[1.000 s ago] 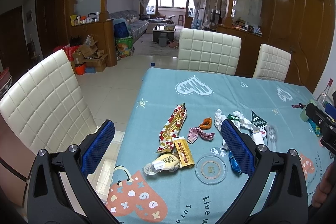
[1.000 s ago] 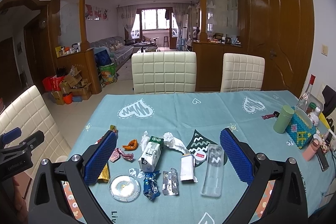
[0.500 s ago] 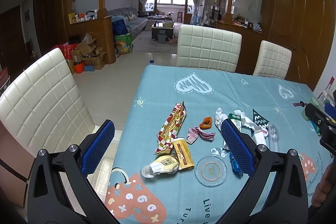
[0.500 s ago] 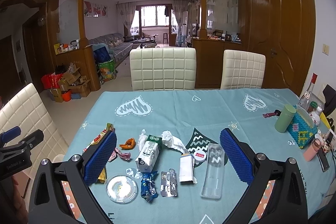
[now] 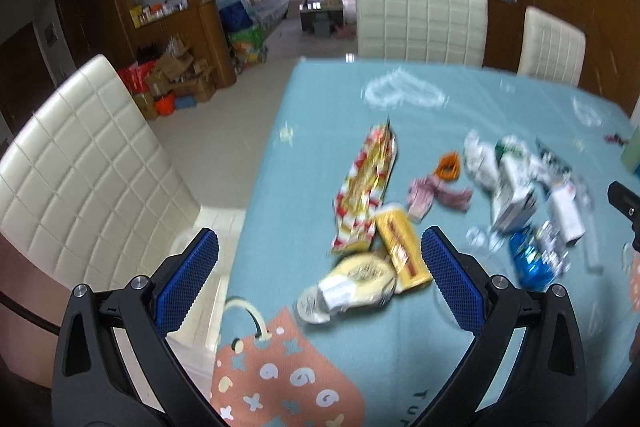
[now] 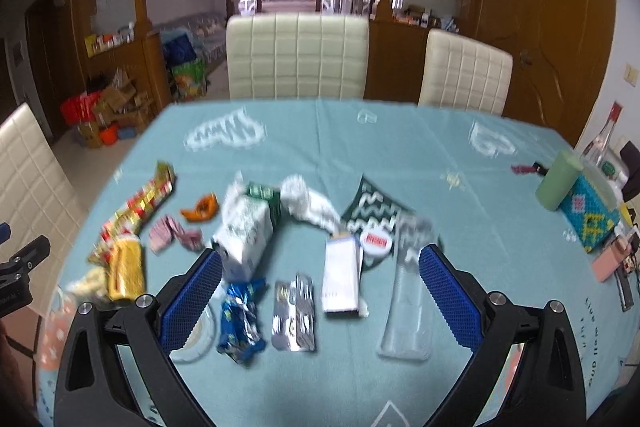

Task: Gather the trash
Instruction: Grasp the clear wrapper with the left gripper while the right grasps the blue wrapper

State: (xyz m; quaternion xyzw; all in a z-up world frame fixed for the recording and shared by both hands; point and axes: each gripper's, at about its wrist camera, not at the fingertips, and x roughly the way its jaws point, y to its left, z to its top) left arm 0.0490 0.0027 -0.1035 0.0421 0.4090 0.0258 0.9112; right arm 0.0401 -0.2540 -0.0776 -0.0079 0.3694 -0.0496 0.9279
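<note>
Wrist views (blurred): left gripper (image 5: pixel 320 279), right gripper (image 6: pixel 320 291) spread, seemingly above trash (image 6: pixel 244 227).

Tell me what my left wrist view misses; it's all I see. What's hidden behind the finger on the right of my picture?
Observer: A clear round lid lies flat on the tablecloth, beside the blue wrapper.
Operator: What's at the table's far right edge?
Observer: A teal patterned box sits right beside the green cup.
Operator: Is the right gripper carrying anything?
Observer: No. It is open and empty, with the white box showing between its fingers.
</note>
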